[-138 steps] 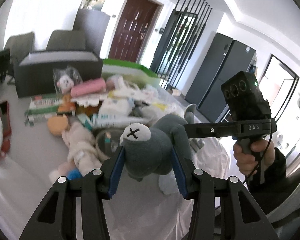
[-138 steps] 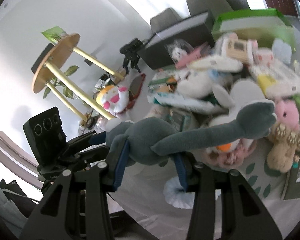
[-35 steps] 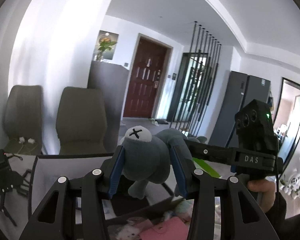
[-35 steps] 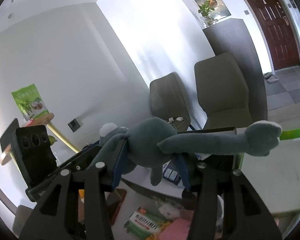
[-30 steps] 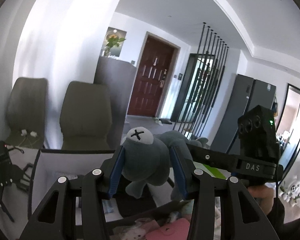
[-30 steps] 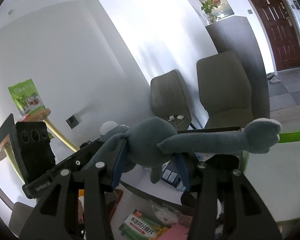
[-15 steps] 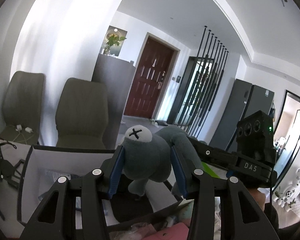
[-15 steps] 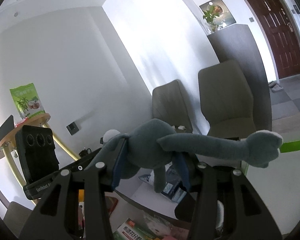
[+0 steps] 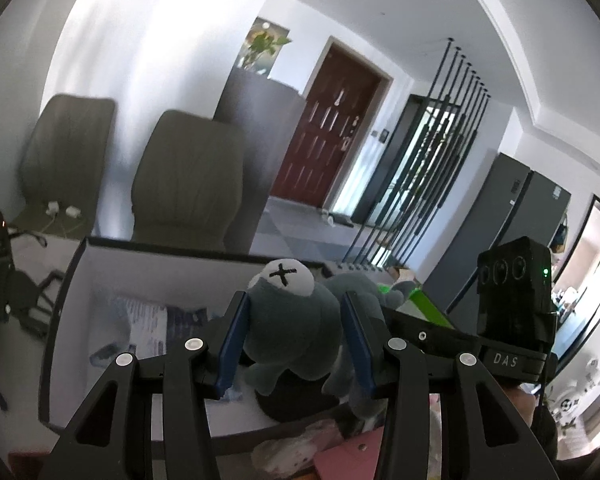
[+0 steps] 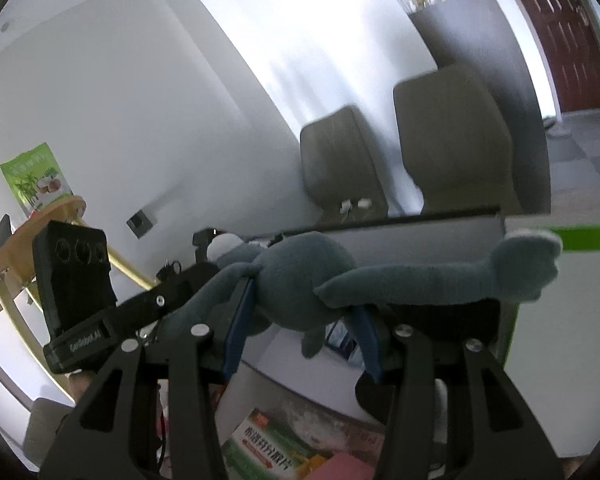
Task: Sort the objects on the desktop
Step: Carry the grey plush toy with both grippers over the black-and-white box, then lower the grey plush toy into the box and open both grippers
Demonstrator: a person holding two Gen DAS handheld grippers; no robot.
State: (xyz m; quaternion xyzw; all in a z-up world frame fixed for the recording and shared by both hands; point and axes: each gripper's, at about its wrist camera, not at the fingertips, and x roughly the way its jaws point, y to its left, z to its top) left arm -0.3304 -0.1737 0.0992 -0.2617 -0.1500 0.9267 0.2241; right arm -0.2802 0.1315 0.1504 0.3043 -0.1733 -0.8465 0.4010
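Largest element: an open, dark-edged, white-walled storage box (image 9: pixel 100 276) at the far edge of the surface, its floor carrying a few printed packets; it serves here as the landmark. Above its open mouth hangs a grey plush toy (image 9: pixel 296 320) with a white, cross-stitched patch on its head. The left tongs (image 9: pixel 294 340) pinch the toy's head end between their blue pads, while the right tongs (image 10: pixel 300 320) pinch its round body, one long limb stretching sideways toward the box's right wall (image 10: pixel 500 248). A two-point hold probably keeps the limp toy spread and level so that it clears the box rim. Nearer than the box, on the surface, lie a green-and-white printed carton (image 10: pixel 272 444) and a flat pink pouch (image 9: pixel 352 456), not yet sorted.
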